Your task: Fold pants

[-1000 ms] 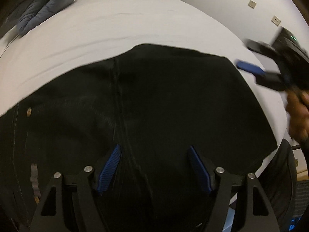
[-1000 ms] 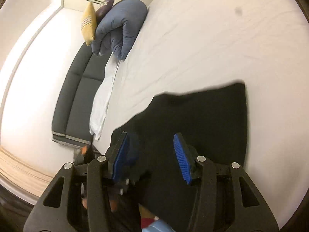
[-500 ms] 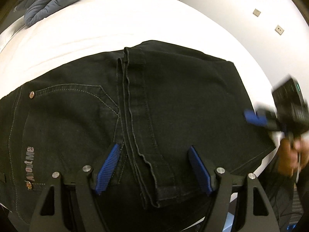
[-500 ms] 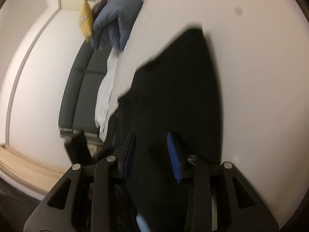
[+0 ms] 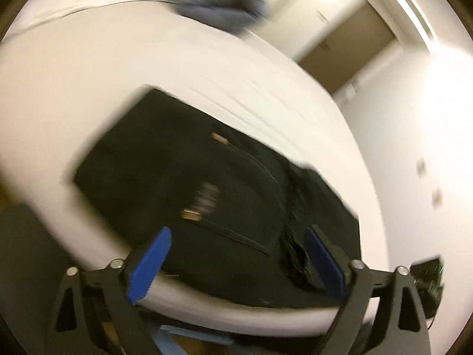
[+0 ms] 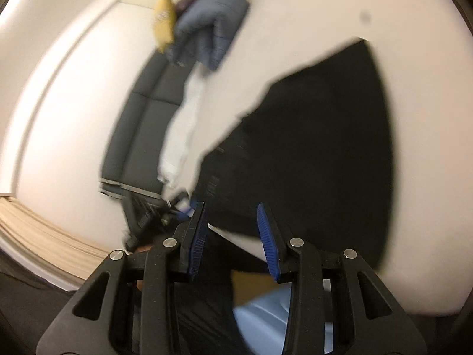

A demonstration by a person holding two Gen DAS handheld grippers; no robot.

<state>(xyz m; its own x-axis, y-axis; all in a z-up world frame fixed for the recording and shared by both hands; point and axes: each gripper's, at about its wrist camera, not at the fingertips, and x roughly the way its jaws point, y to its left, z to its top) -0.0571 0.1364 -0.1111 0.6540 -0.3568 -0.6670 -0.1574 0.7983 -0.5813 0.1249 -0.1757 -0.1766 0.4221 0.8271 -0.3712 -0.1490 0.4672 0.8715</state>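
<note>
The black pants lie folded into a flat block on the white bed, near its front edge. My left gripper is open and empty, held off the bed's edge with the pants beyond its fingertips. In the right wrist view the pants lie ahead and to the right. My right gripper is open and empty, over the bed's near edge. The left gripper shows blurred at the left of that view. Both views are motion-blurred.
A blue-grey duvet and a yellow cushion lie at the far end of the bed. A dark sofa stands along the wall beside the bed. A door and white walls are behind.
Both grippers have pulled back off the pants toward the bed's edge. The left view has swung left, so the pants now sit farther away. The right gripper has opened wider.
</note>
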